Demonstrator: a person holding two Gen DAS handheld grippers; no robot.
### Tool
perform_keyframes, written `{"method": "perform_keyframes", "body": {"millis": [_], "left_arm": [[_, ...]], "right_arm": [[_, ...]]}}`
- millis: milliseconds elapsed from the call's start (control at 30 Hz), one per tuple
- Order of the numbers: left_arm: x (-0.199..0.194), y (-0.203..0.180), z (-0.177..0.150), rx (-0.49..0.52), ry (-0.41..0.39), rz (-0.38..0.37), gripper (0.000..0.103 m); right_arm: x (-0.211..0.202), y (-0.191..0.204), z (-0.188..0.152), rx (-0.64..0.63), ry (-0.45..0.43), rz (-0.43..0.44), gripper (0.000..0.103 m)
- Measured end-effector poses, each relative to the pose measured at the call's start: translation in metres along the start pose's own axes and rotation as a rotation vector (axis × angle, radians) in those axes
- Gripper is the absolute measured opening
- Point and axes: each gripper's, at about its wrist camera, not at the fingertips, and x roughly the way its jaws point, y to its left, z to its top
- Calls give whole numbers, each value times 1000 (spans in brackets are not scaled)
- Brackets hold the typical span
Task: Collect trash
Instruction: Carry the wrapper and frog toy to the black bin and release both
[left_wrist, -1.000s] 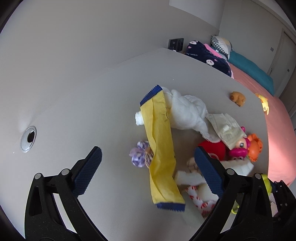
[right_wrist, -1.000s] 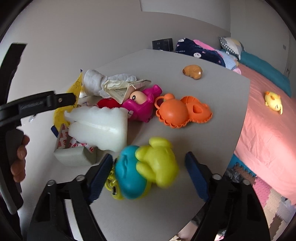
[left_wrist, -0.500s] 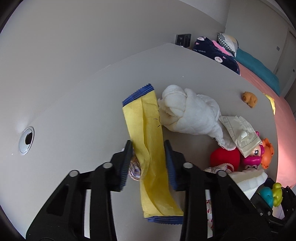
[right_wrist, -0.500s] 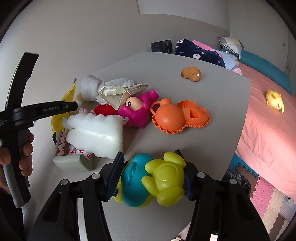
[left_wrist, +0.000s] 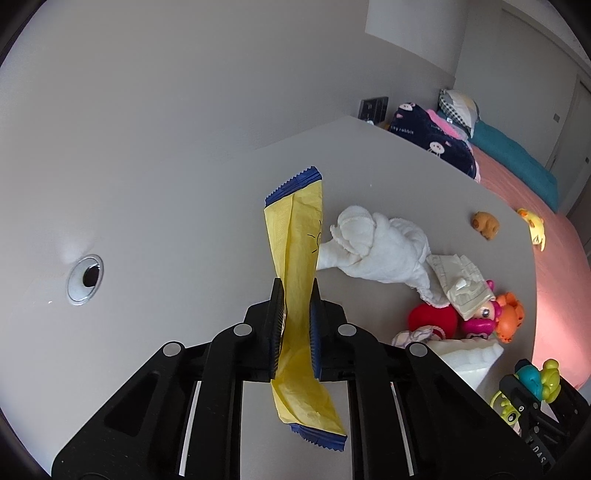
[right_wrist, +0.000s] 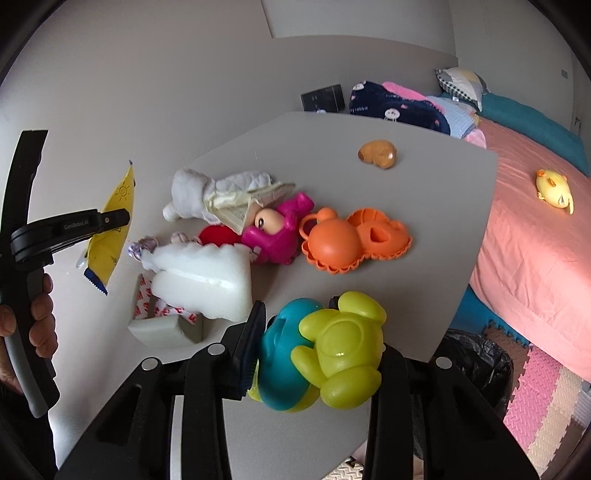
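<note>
Beside white cloth (left_wrist: 384, 251) and toys, left claw (left_wrist: 295, 325) clamping yellow wrapper (left_wrist: 299, 266); right claw (right_wrist: 317, 347) closing around toy (right_wrist: 321, 350).

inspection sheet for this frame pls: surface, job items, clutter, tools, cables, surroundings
Surface: grey table, crowded on its left half; grommet hole.
Job's things: yellow wrapper lifted off the table; white cloth, crumpled paper and foam block lie on it.
Clutter: pink doll, orange toy, brown toy.
Tools: left tool shut on the wrapper; right tool closing, its pads on the teal and green toy.
Cables: nothing seen.
Surroundings: bed with pink sheet, yellow duck on it; black-lined bin below the table's edge.
</note>
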Motion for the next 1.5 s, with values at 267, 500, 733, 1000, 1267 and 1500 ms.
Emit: {"method": "perform_keyframes", "body": {"millis": [267, 500, 733, 1000, 1267, 1500], "left_arm": [[-32, -28, -3, 45, -44, -28, 12], [-43, -79, -12, 104, -50, -96, 12], [-47, -139, -24, 182, -39, -170, 12], [-50, -210, -41, 276, -18, -262, 12], [-46, -284, -59, 390, 22, -346, 12], [-39, -340, -79, 471, 67, -407, 12]], "right_arm": [[-39, -10, 3, 18, -74, -6, 37], [-69, -41, -4, 40, -114, -48, 37], [-97, -84, -14, 94, -145, -104, 37], [-128, -141, -23, 174, -174, -186, 37], [-154, -199, -28, 253, -197, -272, 37], [-168, -249, -30, 310, -197, -336, 37]]}}
